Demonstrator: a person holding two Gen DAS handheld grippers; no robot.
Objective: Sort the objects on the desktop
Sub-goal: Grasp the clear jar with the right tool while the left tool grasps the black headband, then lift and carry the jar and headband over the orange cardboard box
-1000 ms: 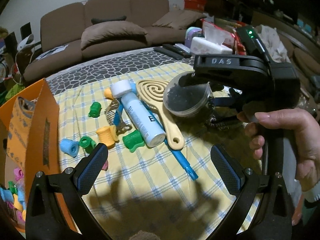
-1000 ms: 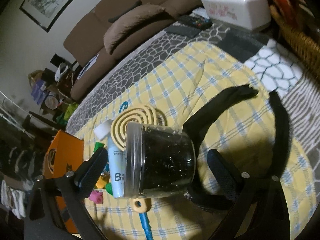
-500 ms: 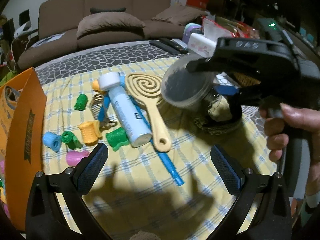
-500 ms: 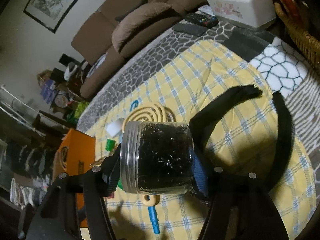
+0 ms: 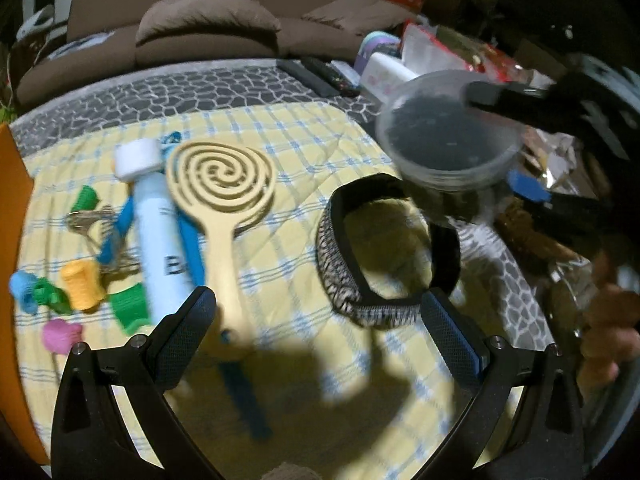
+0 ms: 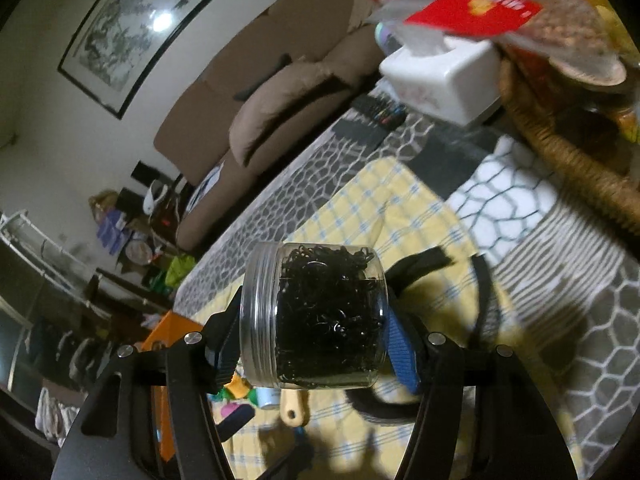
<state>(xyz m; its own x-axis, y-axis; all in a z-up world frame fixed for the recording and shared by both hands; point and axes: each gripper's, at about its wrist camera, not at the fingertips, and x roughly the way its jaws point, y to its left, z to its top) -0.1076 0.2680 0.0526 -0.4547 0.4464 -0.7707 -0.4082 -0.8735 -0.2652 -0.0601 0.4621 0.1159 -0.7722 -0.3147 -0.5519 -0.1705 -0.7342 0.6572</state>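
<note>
My right gripper (image 6: 316, 348) is shut on a clear jar (image 6: 316, 316) full of black hair ties and holds it on its side, high above the yellow checked cloth (image 6: 376, 204). The jar also shows in the left wrist view (image 5: 450, 148), at upper right. My left gripper (image 5: 320, 334) is open and empty, low over the cloth. Ahead of it lie a cream spiral paddle brush (image 5: 222, 184), a white-capped light blue bottle (image 5: 154, 220), a blue toothbrush (image 5: 188, 240) and a black headband (image 5: 384, 248). Several coloured hair rollers (image 5: 82, 284) lie at the left.
An orange box (image 5: 12, 216) stands at the left edge. A white tissue box (image 6: 444, 72), remotes (image 5: 320, 74) and a wicker basket (image 6: 560, 148) sit past the cloth's far right. A brown sofa (image 5: 208, 28) is behind the table.
My right gripper closed on the jar and lifted it up and to the right, uncovering the headband. My left gripper shifted right over the cloth.
</note>
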